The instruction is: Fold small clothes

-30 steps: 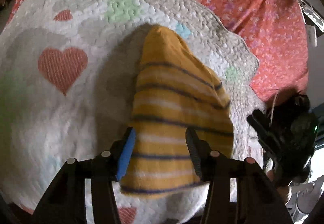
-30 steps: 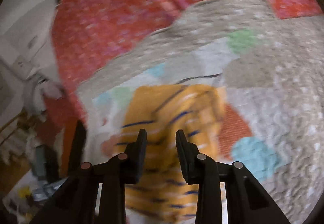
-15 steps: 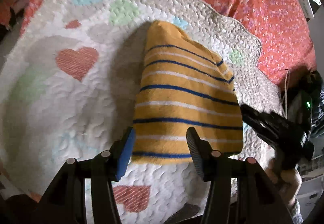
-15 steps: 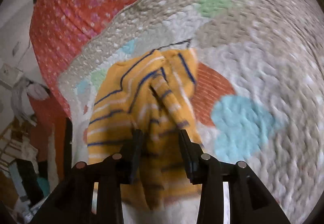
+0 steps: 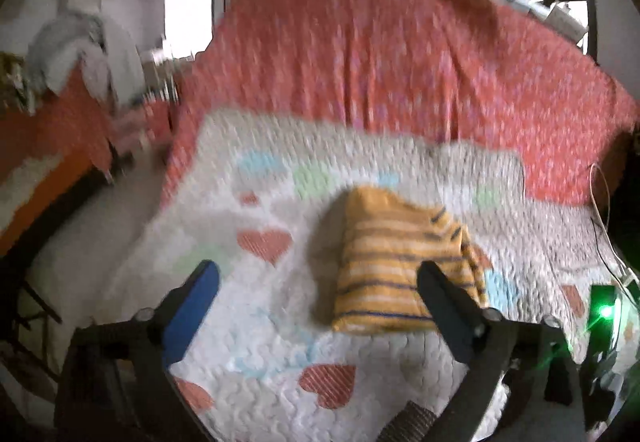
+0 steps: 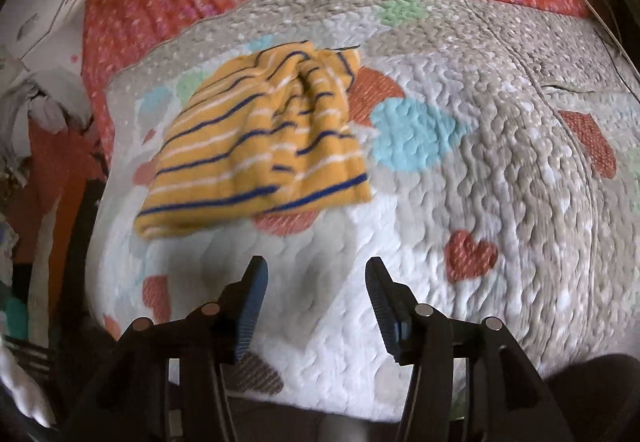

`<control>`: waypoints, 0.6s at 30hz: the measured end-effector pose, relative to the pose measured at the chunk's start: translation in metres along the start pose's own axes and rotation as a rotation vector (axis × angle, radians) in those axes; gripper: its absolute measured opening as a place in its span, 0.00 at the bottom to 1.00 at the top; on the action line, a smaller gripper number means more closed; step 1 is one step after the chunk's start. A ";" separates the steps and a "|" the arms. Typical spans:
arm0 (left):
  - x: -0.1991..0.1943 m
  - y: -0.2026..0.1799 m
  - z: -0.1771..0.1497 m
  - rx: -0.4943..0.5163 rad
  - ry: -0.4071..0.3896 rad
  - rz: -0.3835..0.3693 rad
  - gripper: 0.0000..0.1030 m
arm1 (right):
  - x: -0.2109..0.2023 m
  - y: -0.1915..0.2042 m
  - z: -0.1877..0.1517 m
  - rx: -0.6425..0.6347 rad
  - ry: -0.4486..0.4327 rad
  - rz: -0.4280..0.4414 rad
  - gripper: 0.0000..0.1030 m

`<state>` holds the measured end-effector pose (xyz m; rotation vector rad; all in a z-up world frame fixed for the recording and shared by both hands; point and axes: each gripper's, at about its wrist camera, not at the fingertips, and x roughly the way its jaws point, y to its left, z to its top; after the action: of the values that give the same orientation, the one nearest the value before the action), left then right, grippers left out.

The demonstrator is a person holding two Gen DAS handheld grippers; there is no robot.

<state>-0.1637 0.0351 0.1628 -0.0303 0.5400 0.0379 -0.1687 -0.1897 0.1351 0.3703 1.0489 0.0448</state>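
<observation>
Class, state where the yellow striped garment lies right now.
The yellow striped garment lies folded on the quilted heart-patterned mat, left of centre in the right wrist view, beside a blue patch and free of both open hand-held grippers.

Black angular fingers (image 6: 254, 300) with blue ribbed pads, round silver screws along the linkages.
</observation>
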 end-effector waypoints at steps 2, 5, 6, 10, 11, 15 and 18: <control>-0.018 -0.001 0.005 0.023 -0.047 0.045 1.00 | -0.005 0.006 -0.004 -0.015 -0.007 0.000 0.55; -0.038 0.001 0.009 0.032 -0.089 0.094 1.00 | -0.015 0.014 -0.010 -0.039 -0.020 -0.002 0.57; -0.042 0.003 0.009 0.023 -0.085 0.088 1.00 | -0.017 0.017 -0.011 -0.042 -0.024 -0.004 0.57; -0.039 0.007 0.003 0.017 0.011 0.010 1.00 | -0.030 0.027 -0.022 -0.079 -0.041 -0.023 0.64; -0.037 0.006 -0.001 0.017 0.035 0.010 1.00 | -0.031 0.029 -0.025 -0.087 -0.038 -0.029 0.65; -0.027 0.004 -0.020 0.015 0.152 -0.043 1.00 | -0.032 0.034 -0.041 -0.117 -0.014 -0.056 0.66; -0.021 -0.003 -0.037 0.036 0.216 -0.064 1.00 | -0.028 0.035 -0.048 -0.130 0.006 -0.069 0.66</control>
<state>-0.2004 0.0299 0.1422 -0.0165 0.7555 -0.0377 -0.2190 -0.1491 0.1488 0.2167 1.0581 0.0522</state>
